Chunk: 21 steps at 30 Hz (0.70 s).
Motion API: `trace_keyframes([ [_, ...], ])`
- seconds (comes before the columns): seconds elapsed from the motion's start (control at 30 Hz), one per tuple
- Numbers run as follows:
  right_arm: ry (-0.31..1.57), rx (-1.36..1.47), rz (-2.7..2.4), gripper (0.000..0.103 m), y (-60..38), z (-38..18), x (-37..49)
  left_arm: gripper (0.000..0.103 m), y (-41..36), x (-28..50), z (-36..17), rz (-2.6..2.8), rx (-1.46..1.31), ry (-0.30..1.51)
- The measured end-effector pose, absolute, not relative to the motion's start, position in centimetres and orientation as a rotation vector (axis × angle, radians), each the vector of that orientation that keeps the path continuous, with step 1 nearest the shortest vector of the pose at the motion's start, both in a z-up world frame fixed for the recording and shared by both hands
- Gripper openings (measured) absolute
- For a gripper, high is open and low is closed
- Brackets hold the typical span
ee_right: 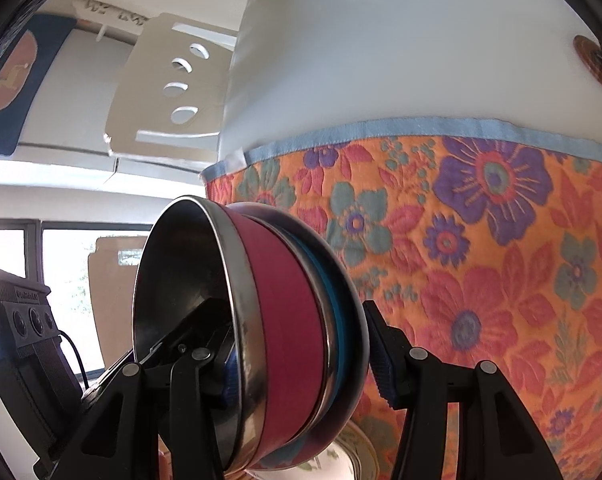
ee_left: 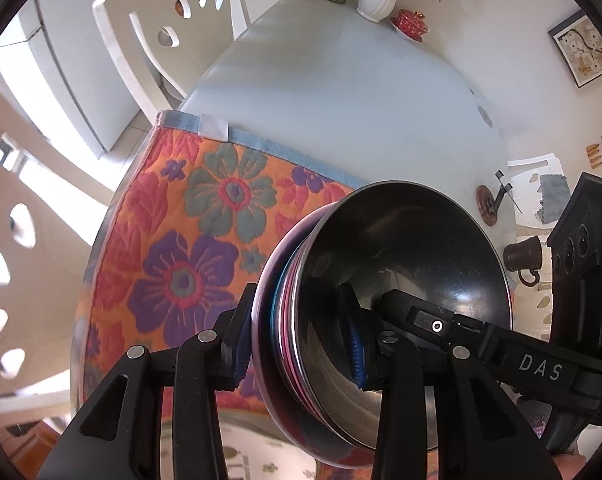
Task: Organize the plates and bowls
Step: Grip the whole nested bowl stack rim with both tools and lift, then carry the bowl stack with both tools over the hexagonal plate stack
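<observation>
- left gripper (ee_left: 297,340) clamped narrow on the nested stack of steel, red and blue bowls (ee_left: 381,280), up off the orange floral cloth (ee_left: 173,240)
- right gripper (ee_right: 305,344), opened a bit wider, pinches the stack's opposite rim

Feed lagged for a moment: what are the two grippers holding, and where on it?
Both hold one stack of nested bowls by the rim, on opposite sides: the left gripper and right gripper each have one finger inside and one outside.
</observation>
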State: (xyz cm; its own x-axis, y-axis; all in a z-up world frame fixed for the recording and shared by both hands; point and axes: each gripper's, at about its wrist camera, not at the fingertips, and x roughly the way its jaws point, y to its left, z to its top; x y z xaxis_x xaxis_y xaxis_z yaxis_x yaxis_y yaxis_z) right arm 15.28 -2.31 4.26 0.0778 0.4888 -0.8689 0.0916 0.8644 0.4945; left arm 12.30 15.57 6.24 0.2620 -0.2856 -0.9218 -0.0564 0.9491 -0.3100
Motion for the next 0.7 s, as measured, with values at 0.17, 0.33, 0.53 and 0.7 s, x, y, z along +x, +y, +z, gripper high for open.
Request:
trace_keyframes([
  [0.17,1.477,0.444,0.344,0.052,-2.5,6.1,12.8,0.034,15.5,9.5,7.7,-0.131,-0.325,1.277],
  [0.33,1.482,0.386,0.385,0.052,-2.0,7.1,10.2,0.034,16.3,6.1,8.6,-0.083,-0.356,1.253],
  [0.53,1.501,0.331,0.431,0.052,-0.2,7.1,6.2,0.034,18.4,1.7,8.7,-0.037,-0.396,1.247],
  [0.7,1.514,0.336,0.420,0.052,1.4,6.2,3.3,0.034,19.9,-0.5,8.0,-0.045,-0.393,1.261],
])
